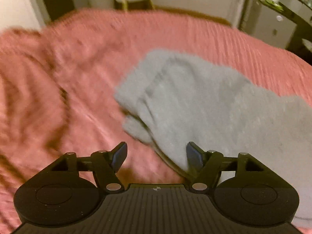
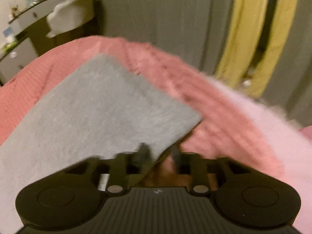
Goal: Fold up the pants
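Grey pants (image 1: 204, 101) lie on a pink bedspread (image 1: 78, 81), their rumpled end toward the far left. My left gripper (image 1: 157, 156) is open just above the bedspread, at the pants' near left edge; its right finger (image 1: 194, 157) overlaps the cloth. In the right wrist view the pants (image 2: 93, 113) lie flat as a smooth grey panel with a corner at the right. My right gripper (image 2: 159, 154) is open, blurred by motion, at that panel's near right edge; its left finger (image 2: 143, 152) lies over the cloth.
The pink bedspread (image 2: 214, 105) is creased at the left in the left wrist view. A dark dresser (image 1: 282, 19) with small items stands beyond the bed. Yellow curtains (image 2: 251, 39) and a grey wall lie behind in the right wrist view.
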Action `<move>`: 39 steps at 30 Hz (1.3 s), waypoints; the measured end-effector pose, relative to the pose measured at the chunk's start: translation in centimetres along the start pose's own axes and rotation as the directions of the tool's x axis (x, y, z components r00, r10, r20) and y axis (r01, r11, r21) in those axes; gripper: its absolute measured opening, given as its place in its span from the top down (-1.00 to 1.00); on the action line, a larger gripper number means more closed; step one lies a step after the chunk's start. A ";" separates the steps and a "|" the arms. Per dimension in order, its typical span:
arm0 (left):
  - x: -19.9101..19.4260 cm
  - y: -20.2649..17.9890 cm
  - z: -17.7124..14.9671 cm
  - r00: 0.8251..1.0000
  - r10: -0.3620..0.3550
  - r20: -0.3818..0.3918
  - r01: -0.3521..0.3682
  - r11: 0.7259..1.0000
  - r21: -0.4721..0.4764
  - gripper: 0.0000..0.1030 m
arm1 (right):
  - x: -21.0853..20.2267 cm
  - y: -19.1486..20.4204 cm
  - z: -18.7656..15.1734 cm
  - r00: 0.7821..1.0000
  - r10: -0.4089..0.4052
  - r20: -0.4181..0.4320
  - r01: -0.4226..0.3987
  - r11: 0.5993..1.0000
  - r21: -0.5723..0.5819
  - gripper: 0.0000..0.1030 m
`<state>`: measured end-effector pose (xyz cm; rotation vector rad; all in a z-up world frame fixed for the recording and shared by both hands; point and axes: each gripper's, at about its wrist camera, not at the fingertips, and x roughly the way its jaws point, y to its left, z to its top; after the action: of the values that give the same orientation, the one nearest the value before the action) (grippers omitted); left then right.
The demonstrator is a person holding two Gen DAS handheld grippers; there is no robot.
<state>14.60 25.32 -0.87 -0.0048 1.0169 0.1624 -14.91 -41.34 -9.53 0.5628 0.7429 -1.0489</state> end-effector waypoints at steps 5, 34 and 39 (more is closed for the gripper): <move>-5.1 -5.7 0.7 0.972 -0.166 0.166 0.156 0.985 0.074 -0.89 | -4.7 6.0 -1.1 0.951 0.298 0.080 -0.287 0.950 -0.125 -0.03; -2.0 -21.3 -11.3 0.984 -0.179 0.002 0.161 0.890 0.427 -0.91 | -11.6 0.7 -5.6 0.996 -0.031 0.082 0.073 0.801 -0.594 -1.00; -3.1 -20.6 -11.5 0.986 -0.165 0.004 0.149 0.900 0.410 -0.91 | -12.8 -3.6 -2.5 0.996 0.020 0.082 0.019 0.898 -0.440 -1.00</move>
<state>6.17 3.66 -5.79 0.2974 0.9912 -0.2015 -22.73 -33.77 -1.43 0.1257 0.8724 -0.8594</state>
